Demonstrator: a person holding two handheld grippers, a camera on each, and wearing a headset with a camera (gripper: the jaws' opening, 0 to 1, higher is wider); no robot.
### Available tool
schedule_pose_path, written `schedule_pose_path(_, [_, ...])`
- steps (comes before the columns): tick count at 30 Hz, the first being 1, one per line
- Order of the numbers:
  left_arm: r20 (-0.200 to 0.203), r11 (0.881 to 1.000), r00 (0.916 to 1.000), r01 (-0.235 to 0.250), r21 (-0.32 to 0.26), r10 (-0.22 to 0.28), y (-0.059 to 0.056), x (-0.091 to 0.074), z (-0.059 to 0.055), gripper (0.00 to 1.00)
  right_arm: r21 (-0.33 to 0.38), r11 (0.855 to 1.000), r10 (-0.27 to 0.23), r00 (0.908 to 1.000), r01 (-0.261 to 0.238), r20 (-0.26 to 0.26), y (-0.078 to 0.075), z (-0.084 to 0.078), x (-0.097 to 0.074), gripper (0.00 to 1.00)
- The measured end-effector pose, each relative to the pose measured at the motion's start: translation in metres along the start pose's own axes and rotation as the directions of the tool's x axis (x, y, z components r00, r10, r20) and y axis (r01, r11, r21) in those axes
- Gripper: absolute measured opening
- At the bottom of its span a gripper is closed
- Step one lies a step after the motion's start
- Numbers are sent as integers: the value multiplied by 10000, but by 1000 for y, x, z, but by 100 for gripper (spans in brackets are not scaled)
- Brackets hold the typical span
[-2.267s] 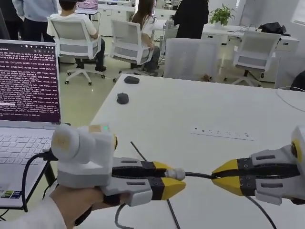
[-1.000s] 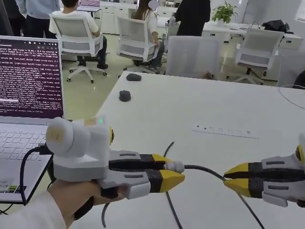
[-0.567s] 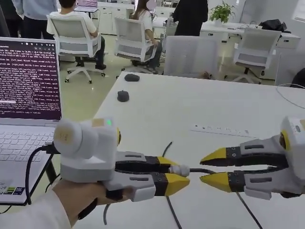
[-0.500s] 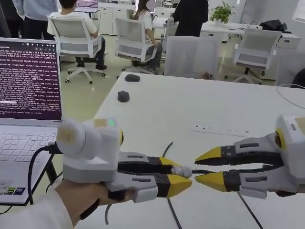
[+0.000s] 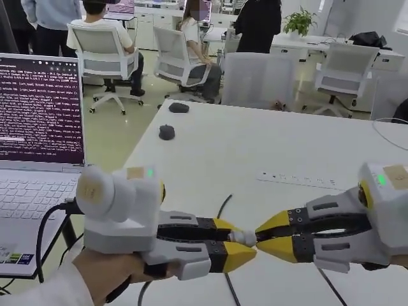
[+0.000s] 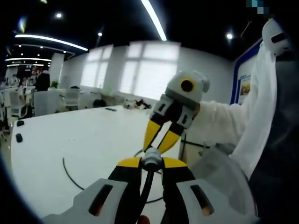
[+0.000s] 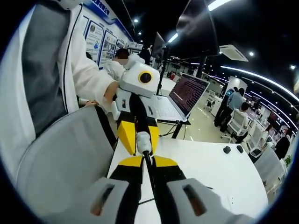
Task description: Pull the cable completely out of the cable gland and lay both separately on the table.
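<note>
My left gripper [image 5: 247, 241] is shut on the small pale grey cable gland [image 5: 240, 237], held level above the white table [image 5: 268, 146]. The black cable [image 5: 222, 206] comes out of the gland's front, and its slack loops on the table below. My right gripper [image 5: 258, 236] faces the left one tip to tip, its yellow jaws closed on the cable right at the gland's mouth. In the right gripper view the cable [image 7: 148, 169] runs between my jaws to the gland [image 7: 142, 140]. The left gripper view has the gland [image 6: 152, 158] at my tips, with the right gripper [image 6: 155, 148] just beyond.
An open laptop [image 5: 38, 115] stands at the left, off the table's left edge. Two dark mice [image 5: 167, 132] [image 5: 178, 108] lie at the far left of the table. A flat white strip [image 5: 296, 180] lies mid-table. Office chairs and people are beyond the far edge.
My right gripper opened, slid left along the cable toward the gland, and closed again right beside it. The left gripper kept its hold on the gland.
</note>
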State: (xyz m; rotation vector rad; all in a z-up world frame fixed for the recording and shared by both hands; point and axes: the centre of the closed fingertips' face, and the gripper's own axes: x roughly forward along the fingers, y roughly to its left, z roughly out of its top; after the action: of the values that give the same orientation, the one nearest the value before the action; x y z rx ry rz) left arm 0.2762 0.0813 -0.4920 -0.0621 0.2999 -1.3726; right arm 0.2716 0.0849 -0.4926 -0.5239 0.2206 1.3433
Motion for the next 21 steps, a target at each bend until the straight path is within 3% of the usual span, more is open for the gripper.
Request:
schedule_pose_path(11, [-5,9997,9997,-228,-115,228,9,-13,-2,16,520,9963,-661,9972,679,-363,-15,-25,-16,5])
schedule_pose_path(21, [94,9988,9990,-428,-256,430,13,-21,-1,16,1354,9802,-1354,9878,1448,-765,-20,-56,-37,5])
